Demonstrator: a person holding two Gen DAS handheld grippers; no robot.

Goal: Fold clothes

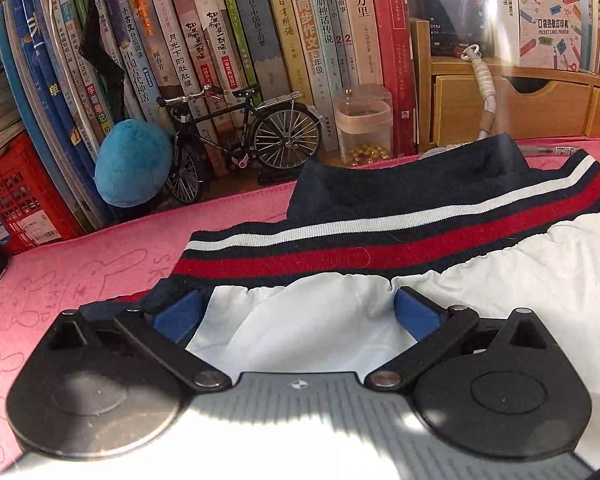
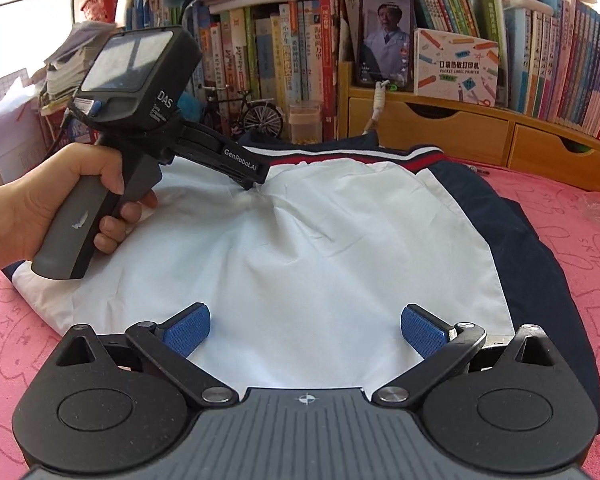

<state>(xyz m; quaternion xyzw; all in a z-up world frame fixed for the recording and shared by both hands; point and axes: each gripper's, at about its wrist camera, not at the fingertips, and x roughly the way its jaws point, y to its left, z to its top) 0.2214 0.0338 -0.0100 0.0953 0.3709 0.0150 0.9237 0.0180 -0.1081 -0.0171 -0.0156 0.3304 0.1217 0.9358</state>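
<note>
A white garment (image 2: 300, 220) with navy side panels and a navy, white and red striped band (image 1: 340, 248) lies spread on the pink mat (image 2: 580, 240). My left gripper (image 1: 298, 312) stands open, its blue pads wide apart on the white cloth just below the striped band. In the right wrist view a hand (image 2: 60, 196) holds the left gripper (image 2: 250, 188), whose tip touches the cloth where it puckers. My right gripper (image 2: 304, 330) is open over the near edge of the white cloth, with nothing pinched between its pads.
Books fill the shelves behind the mat. A model bicycle (image 1: 240, 136), a blue plush (image 1: 132, 164) and a clear jar (image 1: 364, 124) stand at the back edge. A red crate (image 1: 16, 200) sits left. Wooden drawers (image 2: 460, 128) with a phone (image 2: 386, 38) stand at the back right.
</note>
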